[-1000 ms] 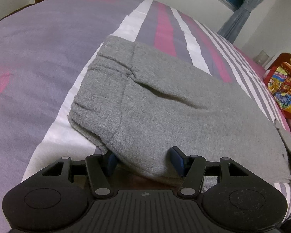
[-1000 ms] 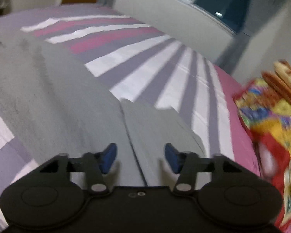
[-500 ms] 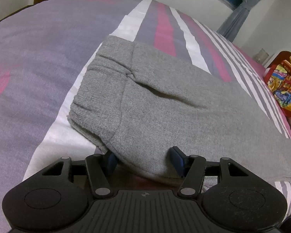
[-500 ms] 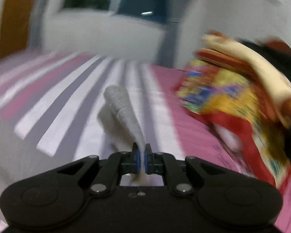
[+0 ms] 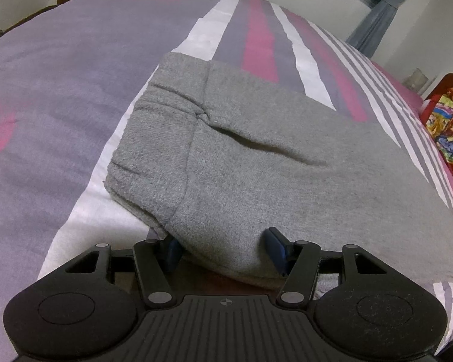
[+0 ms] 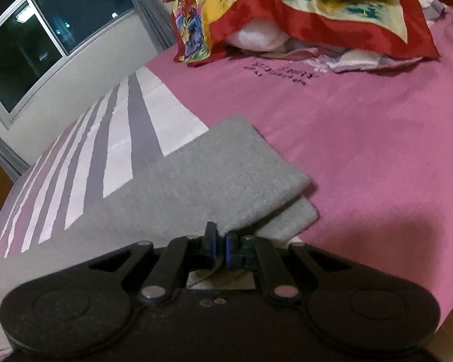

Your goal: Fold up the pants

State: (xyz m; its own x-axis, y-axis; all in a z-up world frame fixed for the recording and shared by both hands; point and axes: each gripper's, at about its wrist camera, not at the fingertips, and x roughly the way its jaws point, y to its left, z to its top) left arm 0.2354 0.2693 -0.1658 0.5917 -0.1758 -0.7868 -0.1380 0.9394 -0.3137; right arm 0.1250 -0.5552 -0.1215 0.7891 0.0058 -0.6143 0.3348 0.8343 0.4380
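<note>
Our left gripper sits with jaws spread around the pants' waist edge on the bed. Our right gripper is clenched on the leg hems.

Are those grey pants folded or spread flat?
Folded lengthwise: the pants legs lie stacked, two cuffs one atop the other.

Hiding the left gripper's left blue fingertip under grey knit pants. Running off the left-wrist frame's right side: pants legs and colourful printed pillow. Reading as illegible: dark lettering on pink striped bedsheet.
</note>
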